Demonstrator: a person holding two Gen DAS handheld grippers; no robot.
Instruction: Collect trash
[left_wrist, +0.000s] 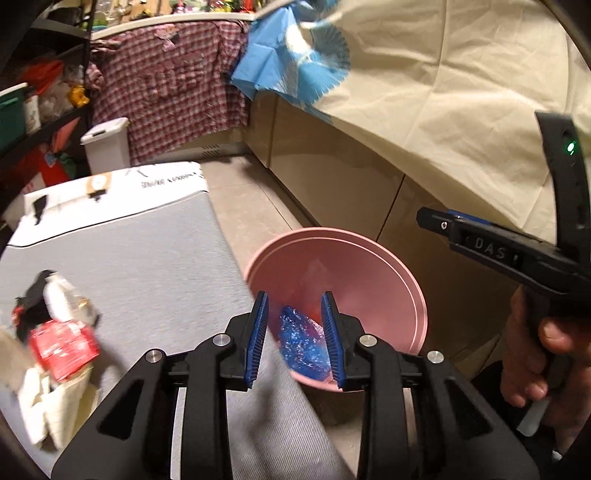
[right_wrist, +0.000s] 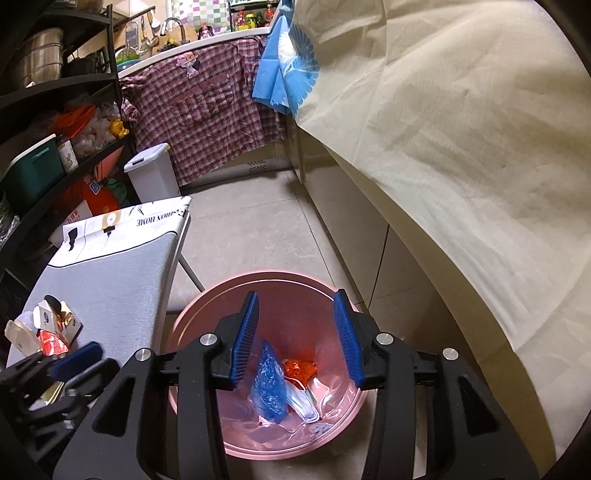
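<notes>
Cream cloth (right_wrist: 461, 147) drapes the counter on the right, biggest thing in both views. Below it, grey ironing board (right_wrist: 110, 266) runs along the left, w/ a pile of trash (left_wrist: 55, 332) (torn cartons, red wrapper, white paper) on its near end.

Pink bin (right_wrist: 266, 295) stands on the tiled floor just beside the board's edge, btwn board and cabinets. Inside it: blue crinkled wrapper (right_wrist: 269, 387) leaning near the left wall, orange wrapper (right_wrist: 300, 369) touching it at the back, plus clear/white plastic bits at the bottom.

Right gripper (right_wrist: 295, 339) hangs over the bin mouth, pointing down into it, jaws spread, nothing btwn the pads. A hand (left_wrist: 535, 354) holds its handle, seen from the left cam.

Left gripper (left_wrist: 295, 339) sits over the board's edge and bin rim, jaws apart, nothing pinched; blue wrapper shows in the gap but lies down in the bin.

White lidded bin (right_wrist: 151, 173) stands well back by the plaid shirt (right_wrist: 207, 107).
</notes>
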